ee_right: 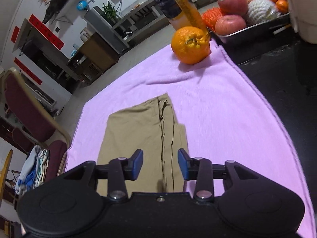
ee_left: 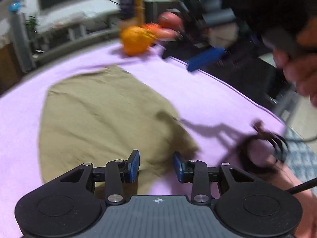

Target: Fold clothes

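A khaki garment (ee_left: pixel 103 119) lies folded flat on a lilac blanket (ee_left: pixel 208 99). My left gripper (ee_left: pixel 156 165) is open and empty, hovering over the garment's near right corner. In the right wrist view the same khaki garment (ee_right: pixel 146 138) lies lengthwise with a dark crease down its middle. My right gripper (ee_right: pixel 160 163) is open and empty just above its near end. The left wrist view is blurred by motion.
A large orange (ee_right: pixel 190 44) and a yellow bottle (ee_right: pixel 172 2) stand at the blanket's (ee_right: pixel 227 119) far edge. A metal tray of fruit (ee_right: pixel 257 26) sits on the black table beyond. A person's hand (ee_left: pixel 297 75) is at the right. Chairs and a clothes pile (ee_right: pixel 35 170) stand left.
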The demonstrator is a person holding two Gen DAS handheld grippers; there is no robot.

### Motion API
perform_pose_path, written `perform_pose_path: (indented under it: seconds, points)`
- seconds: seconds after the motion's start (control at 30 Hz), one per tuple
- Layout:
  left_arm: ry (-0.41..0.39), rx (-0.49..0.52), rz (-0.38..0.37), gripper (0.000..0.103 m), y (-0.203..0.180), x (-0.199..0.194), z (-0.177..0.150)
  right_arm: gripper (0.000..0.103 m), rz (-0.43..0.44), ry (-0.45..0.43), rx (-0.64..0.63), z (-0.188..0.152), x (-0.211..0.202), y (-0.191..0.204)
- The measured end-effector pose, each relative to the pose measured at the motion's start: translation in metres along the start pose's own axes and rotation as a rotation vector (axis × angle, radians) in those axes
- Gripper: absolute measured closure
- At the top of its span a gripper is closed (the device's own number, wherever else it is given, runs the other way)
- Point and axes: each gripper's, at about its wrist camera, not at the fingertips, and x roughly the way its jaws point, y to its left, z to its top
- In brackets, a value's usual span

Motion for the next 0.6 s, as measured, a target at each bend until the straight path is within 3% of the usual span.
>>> perform_pose_path:
  seconds: [0.1, 0.17, 0.27, 0.37, 0.4, 0.43, 0.5, 0.6]
  points:
    - [0.025, -0.008, -0.053, 0.067, -0.007, -0.02, -0.006, 0.051, -0.019, -0.037, -0.032, -0.012, -0.03, 0.011]
    - [-0.008, -0.02, -0.018, 0.064, -0.001, -0.041, -0.009, 0.045, -0.026, -0.058, -0.049, -0.019, -0.048, 0.017]
    - [-0.062, -0.125, 0.006, 0.058, 0.028, -0.068, -0.011, 0.039, -0.032, -0.073, -0.073, -0.033, -0.064, 0.023]
    - [-0.099, -0.256, 0.088, 0.058, 0.062, -0.085, -0.016, 0.039, -0.039, -0.071, -0.074, -0.047, -0.063, 0.024]
    - [-0.096, -0.299, 0.12, 0.059, 0.072, -0.086, -0.018, 0.042, -0.04, -0.07, -0.069, -0.051, -0.059, 0.024]
    - [-0.092, -0.339, 0.136, 0.062, 0.081, -0.085, -0.018, 0.059, -0.048, -0.066, -0.092, -0.053, -0.05, 0.027]
    - [-0.092, -0.395, 0.159, 0.063, 0.095, -0.081, -0.016, 0.076, -0.071, -0.054, -0.171, -0.059, -0.03, 0.037]
    - [-0.096, -0.306, 0.216, 0.063, 0.089, -0.059, -0.005, 0.079, -0.086, -0.052, -0.349, -0.068, 0.008, 0.057]
